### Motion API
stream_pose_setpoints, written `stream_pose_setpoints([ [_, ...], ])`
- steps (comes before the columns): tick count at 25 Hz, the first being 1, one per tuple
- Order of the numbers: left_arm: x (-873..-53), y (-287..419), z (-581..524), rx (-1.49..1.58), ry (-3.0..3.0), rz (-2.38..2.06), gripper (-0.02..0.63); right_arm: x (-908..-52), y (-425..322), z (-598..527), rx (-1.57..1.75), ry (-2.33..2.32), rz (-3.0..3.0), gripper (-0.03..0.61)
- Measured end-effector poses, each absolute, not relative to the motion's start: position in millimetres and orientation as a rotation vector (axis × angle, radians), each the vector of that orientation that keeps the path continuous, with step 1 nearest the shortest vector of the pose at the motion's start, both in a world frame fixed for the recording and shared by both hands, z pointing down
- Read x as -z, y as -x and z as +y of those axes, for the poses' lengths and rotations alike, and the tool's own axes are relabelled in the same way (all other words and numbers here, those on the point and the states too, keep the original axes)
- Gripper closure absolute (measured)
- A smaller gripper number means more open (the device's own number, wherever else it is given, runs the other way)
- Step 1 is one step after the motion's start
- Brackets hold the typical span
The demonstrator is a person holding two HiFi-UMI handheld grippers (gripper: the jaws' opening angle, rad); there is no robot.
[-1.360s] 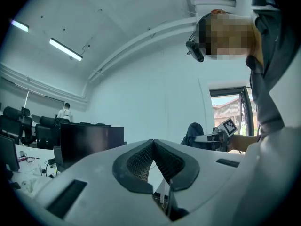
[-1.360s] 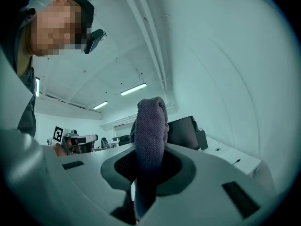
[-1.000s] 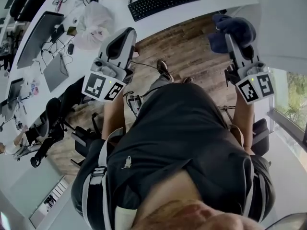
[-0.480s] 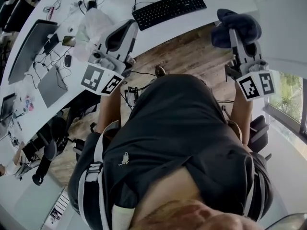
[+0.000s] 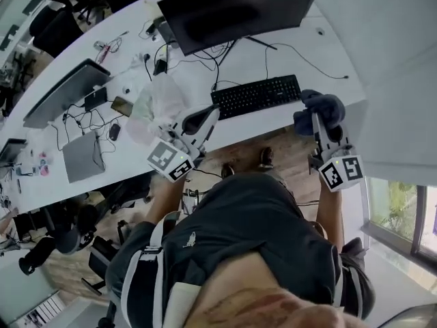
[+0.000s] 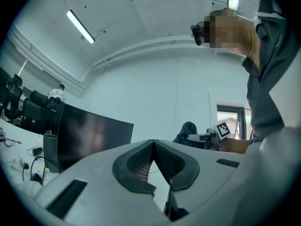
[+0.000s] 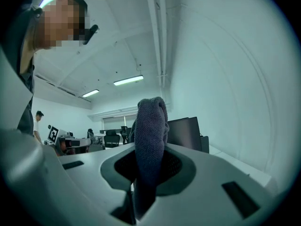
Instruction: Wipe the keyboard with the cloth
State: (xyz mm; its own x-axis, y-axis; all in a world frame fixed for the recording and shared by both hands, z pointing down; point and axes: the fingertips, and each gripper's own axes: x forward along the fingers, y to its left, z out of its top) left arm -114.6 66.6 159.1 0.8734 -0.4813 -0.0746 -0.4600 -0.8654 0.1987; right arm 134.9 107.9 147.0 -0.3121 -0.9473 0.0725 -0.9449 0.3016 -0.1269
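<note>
My right gripper [image 5: 316, 119] grips the cloth [image 5: 319, 105] near the keyboard [image 5: 256, 96], left gripper [image 6: 153, 143] pinched empty; I'd next lower onto the keys.

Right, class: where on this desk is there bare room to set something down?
Bare desk lies right of the keyboard, up to the corner, crossed by one thin cable. A narrow strip runs along the keyboard's near side. Left of the keyboard is crowded: plastic bag, cables, laptop.
</note>
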Motion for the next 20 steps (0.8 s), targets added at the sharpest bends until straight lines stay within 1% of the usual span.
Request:
stream_pose_setpoints([
  [7,-157.3,100.1,26.2,0.176,-2.83,-0.932,0.609,-161.0,-153.6,36.9,0.255,1.691,2.611,0.517],
  [10,-156.0,84.3,16.0,0.143,-2.81,-0.994,0.609,-170.3,-164.0,15.1,0.298,1.647,2.655,0.517],
  [20,-195.2,17.7,-15.8,0.11,-2.665,-1.237,0.609,-236.6,-229.9,-61.1,0.438,1.472,2.78,0.517],
])
